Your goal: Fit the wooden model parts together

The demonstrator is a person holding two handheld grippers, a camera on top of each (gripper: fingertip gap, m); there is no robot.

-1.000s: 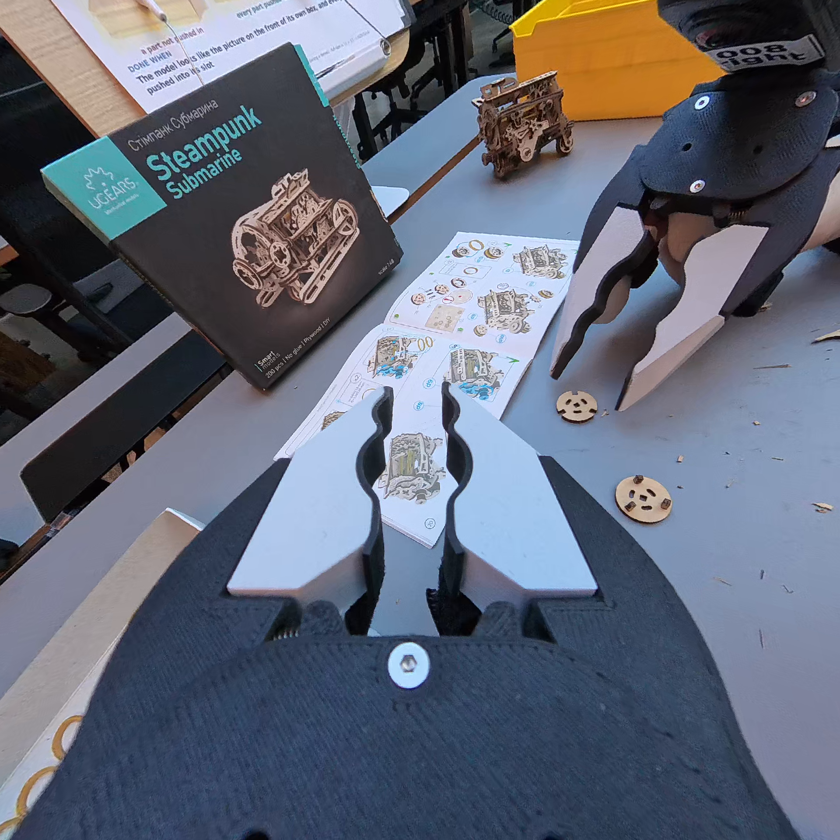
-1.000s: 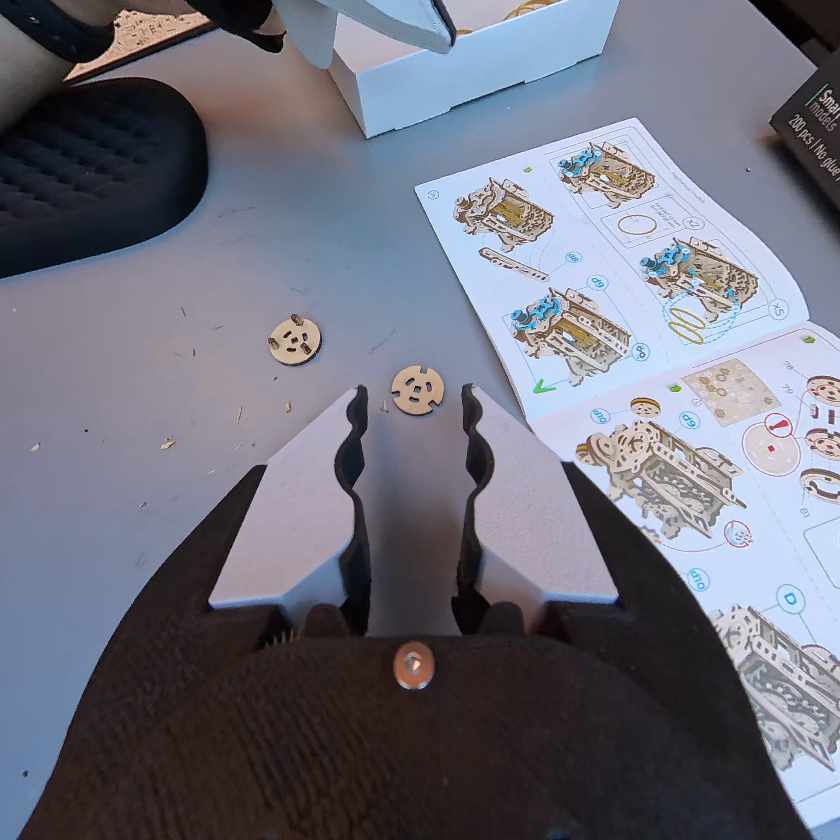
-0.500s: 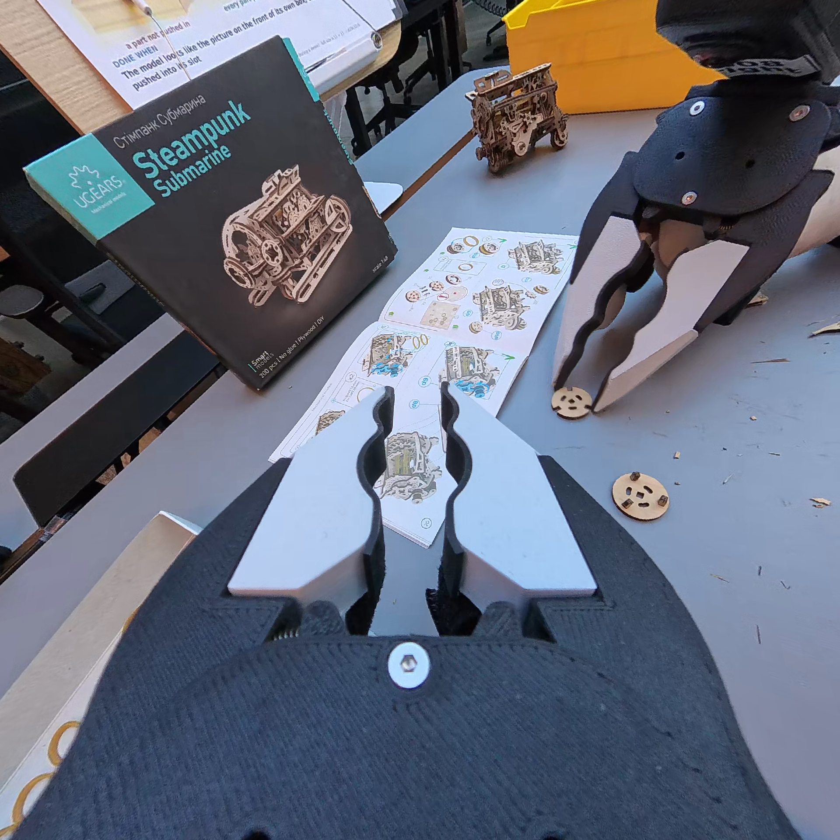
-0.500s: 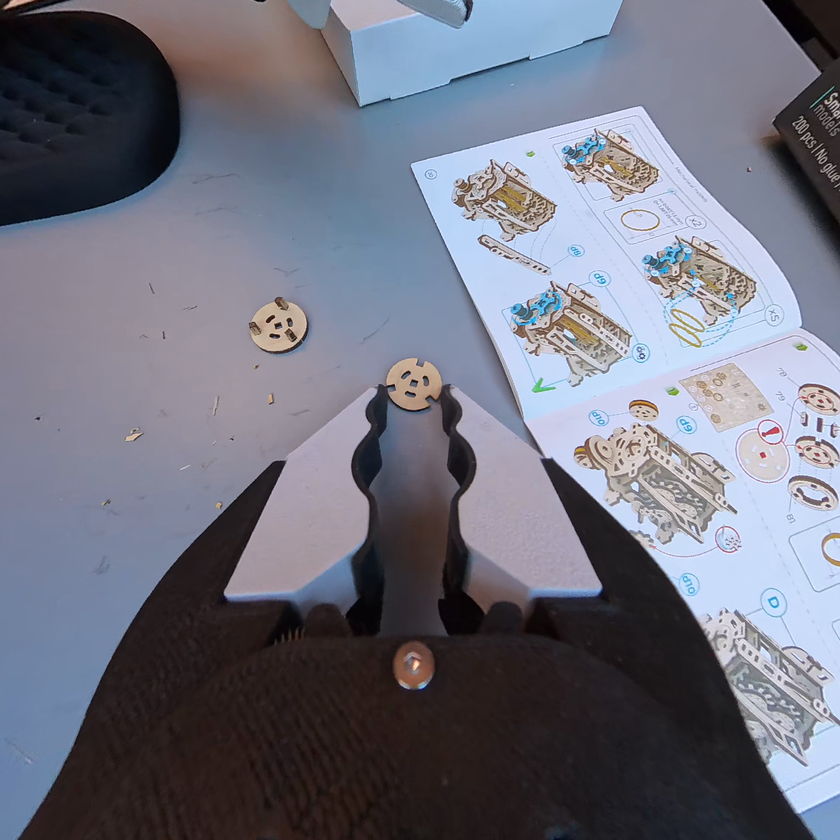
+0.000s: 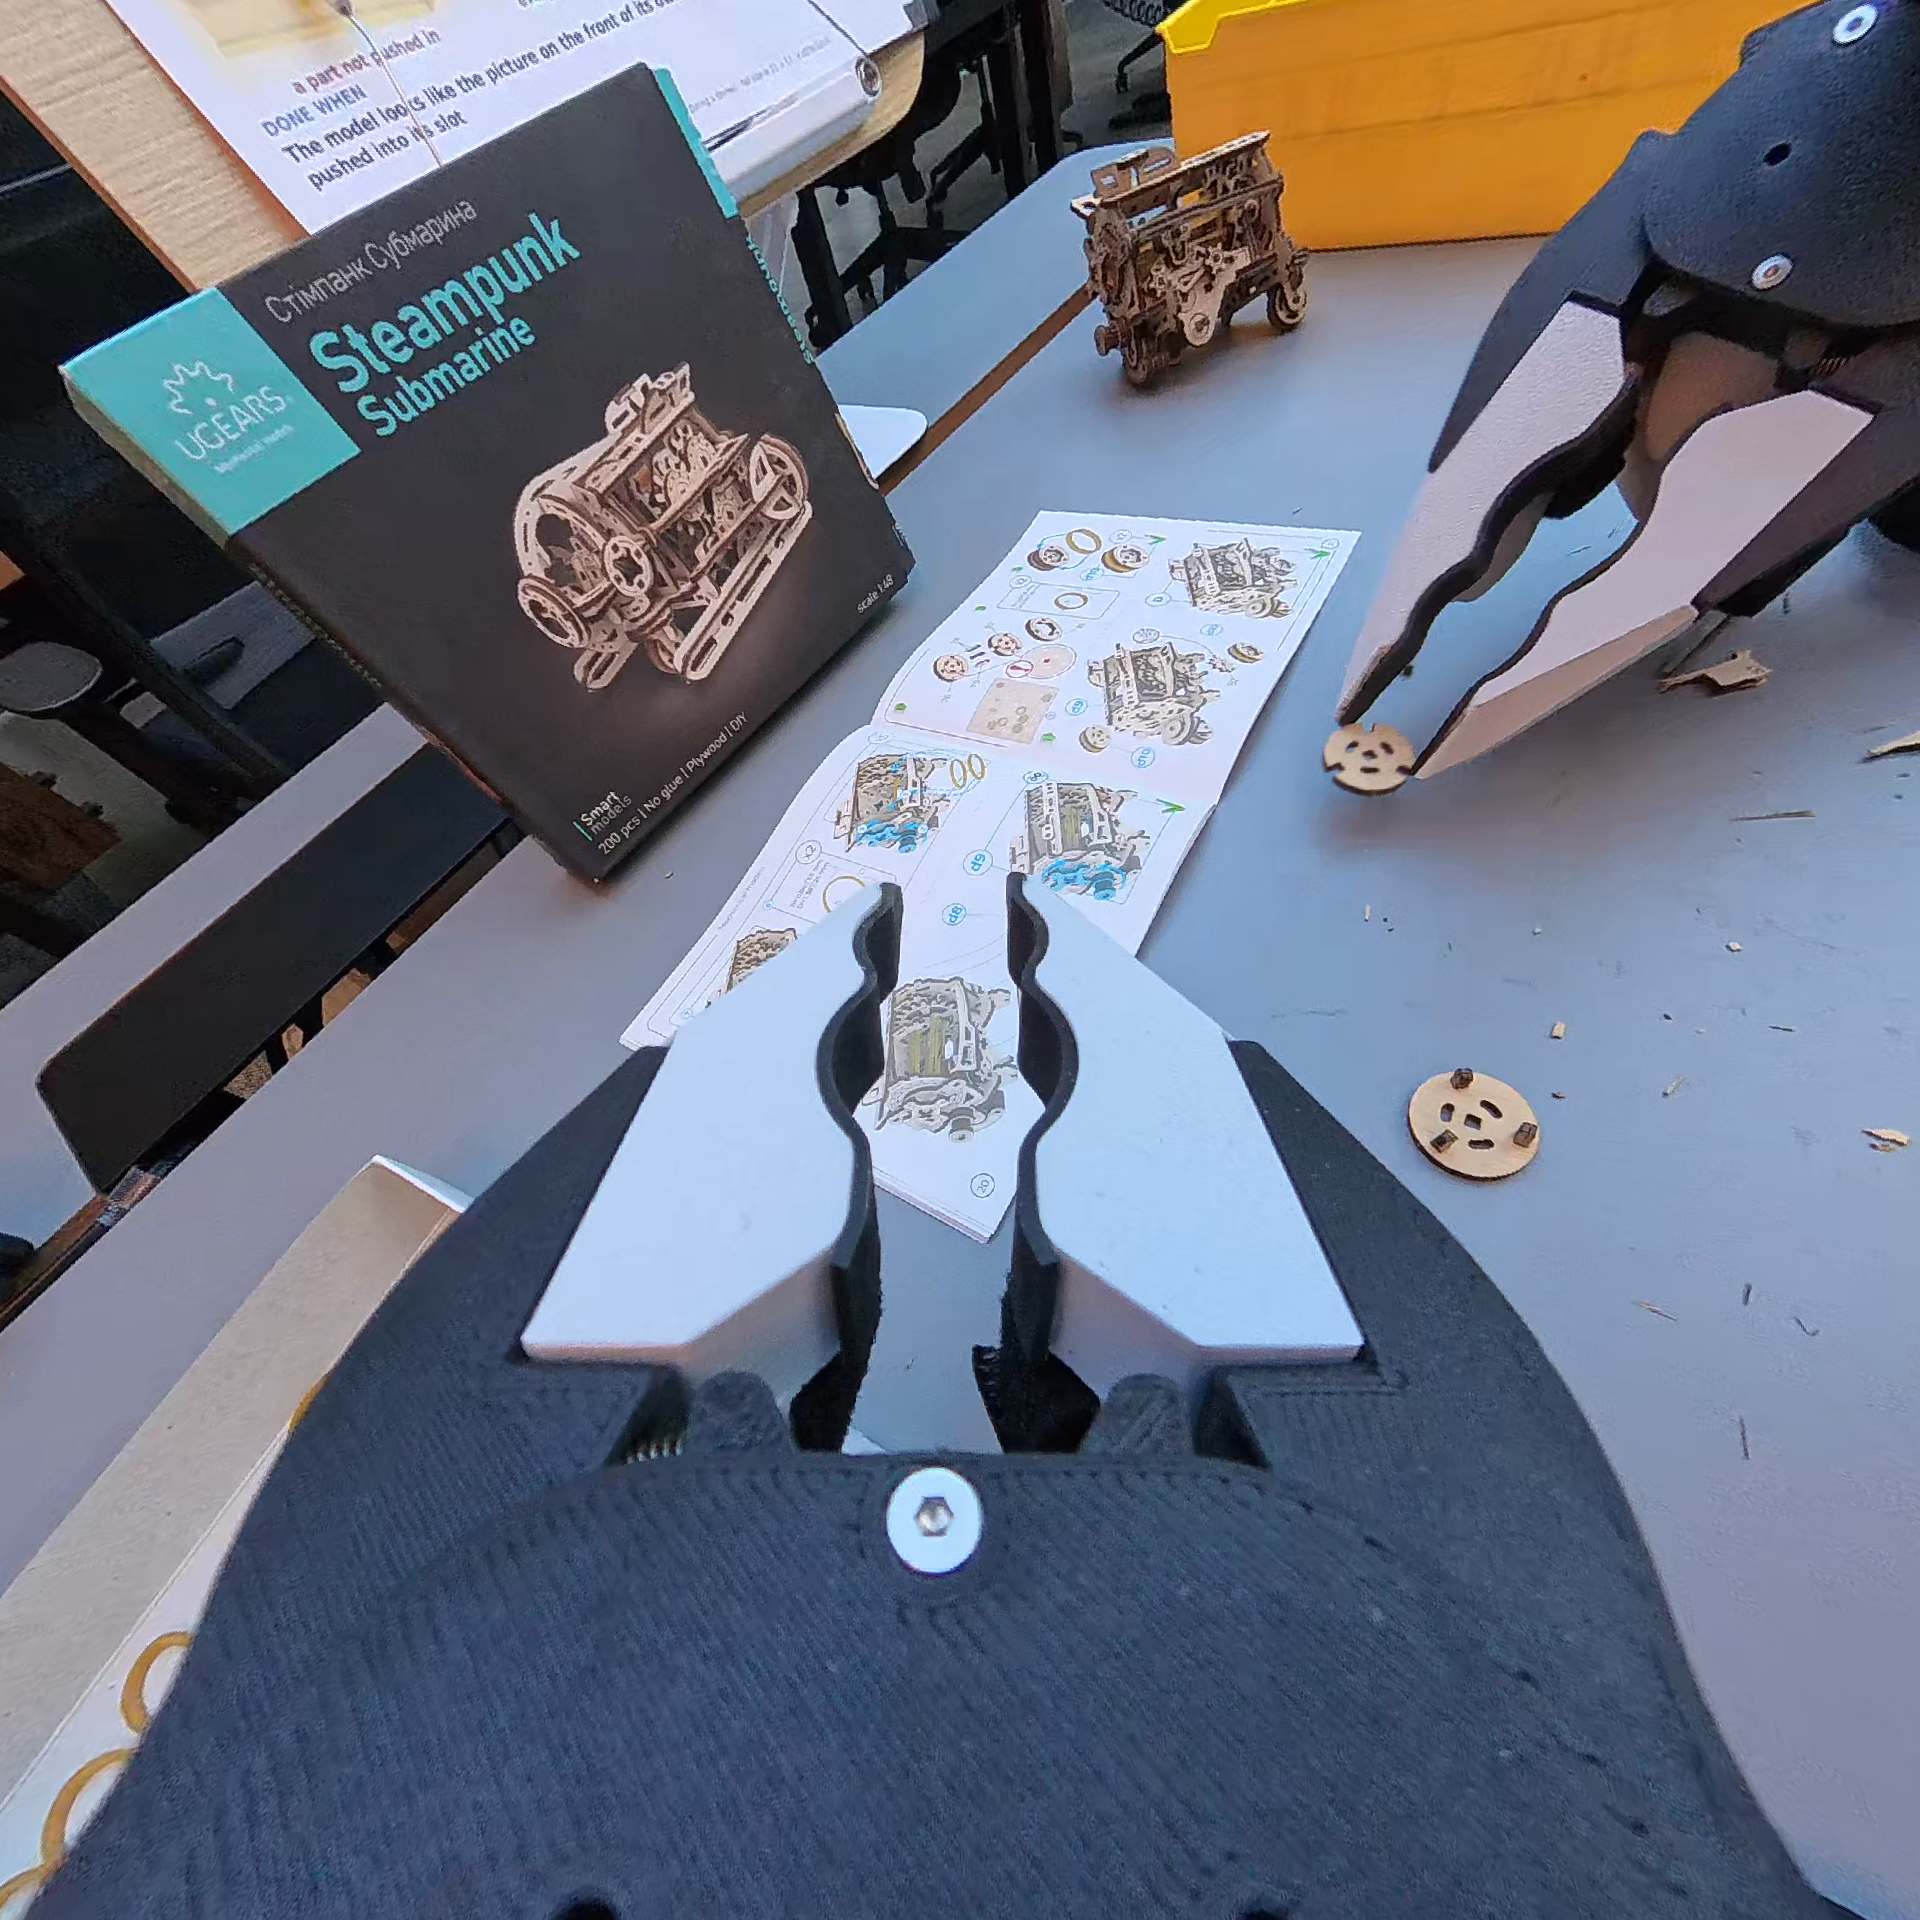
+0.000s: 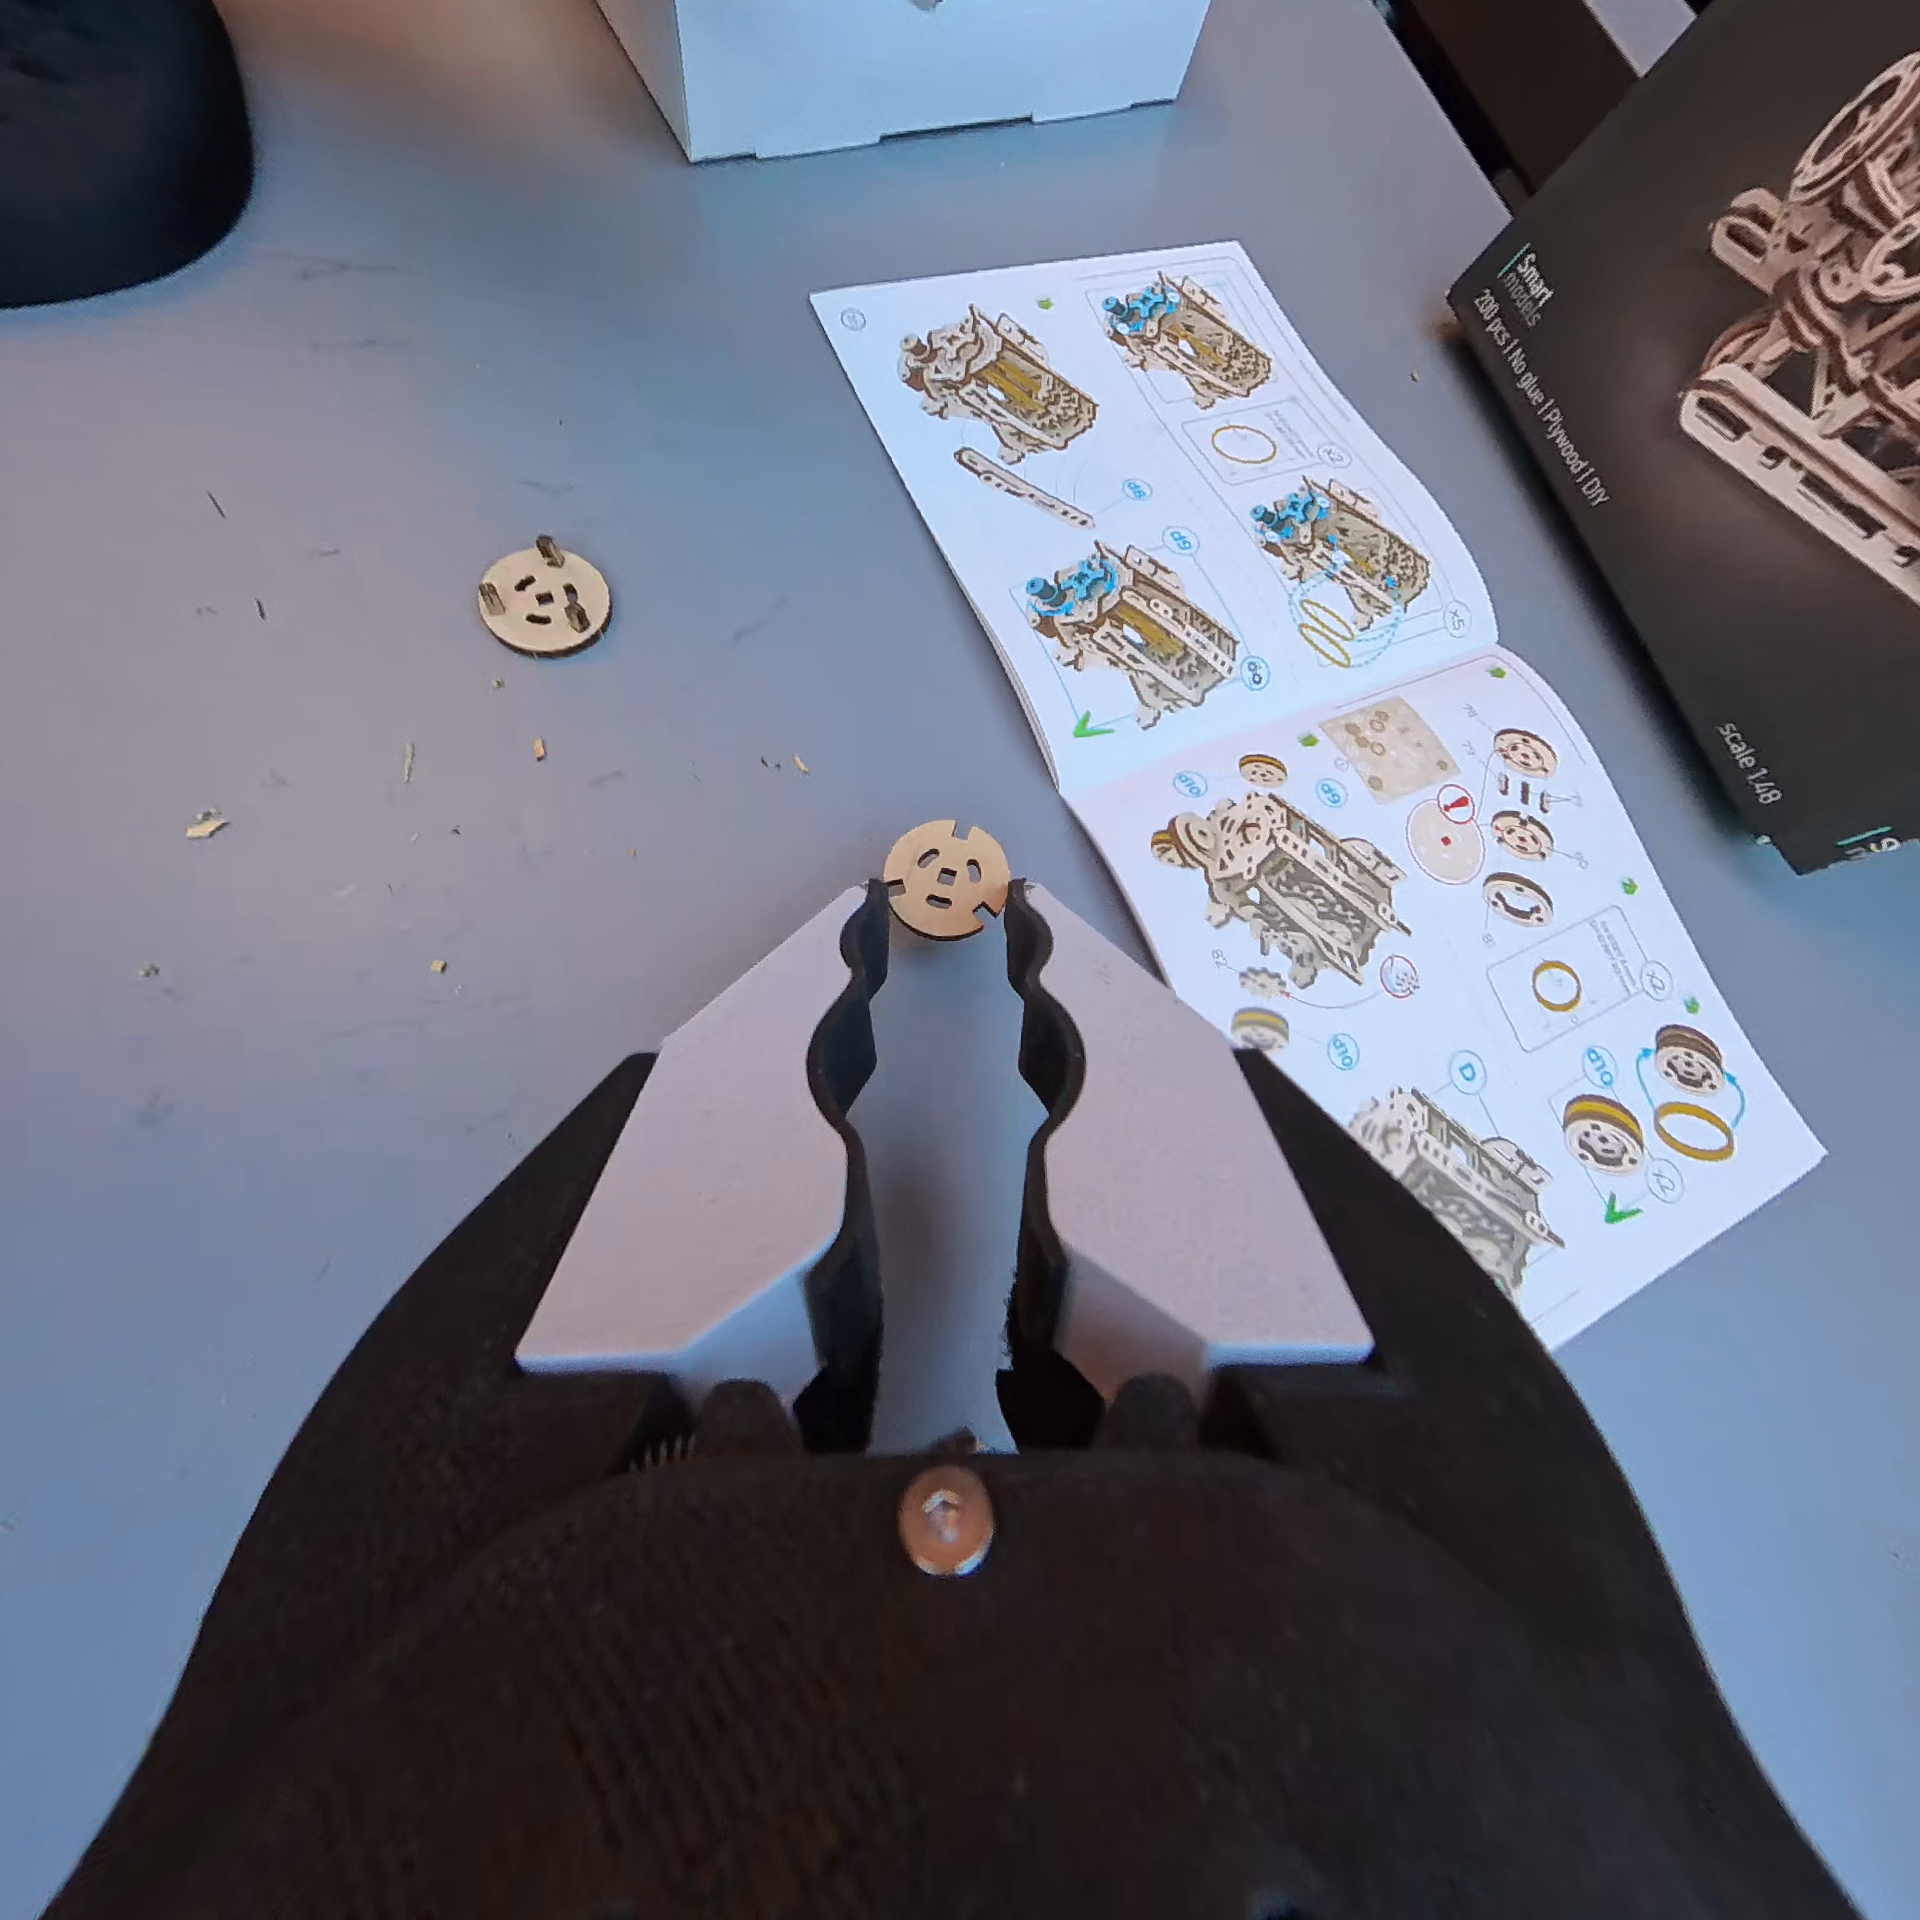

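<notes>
A small notched wooden disc (image 6: 945,881) sits between the fingertips of my right gripper (image 6: 945,896), which is shut on its edges at table level. The left wrist view shows the same grip (image 5: 1387,743) on the disc (image 5: 1369,756) from the side. A second wooden disc with three upright pegs (image 6: 543,603) lies flat on the grey table (image 6: 416,987), to the left of the right gripper; it also shows in the left wrist view (image 5: 1473,1125). My left gripper (image 5: 954,902) is open and empty, held above the near end of the instruction leaflet (image 5: 1091,727).
The open leaflet (image 6: 1299,727) lies right of the right gripper. A dark kit box (image 5: 488,468) stands propped behind it. An assembled wooden model (image 5: 1184,260) and a yellow bin (image 5: 1455,114) are at the back. A white box (image 6: 914,73) and wood chips lie about. One gripper's finger ends stand about 15 cm off the other's.
My right gripper moved forward and down to the notched disc and closed its tips on it. My left gripper stayed open and shifted only slightly.
</notes>
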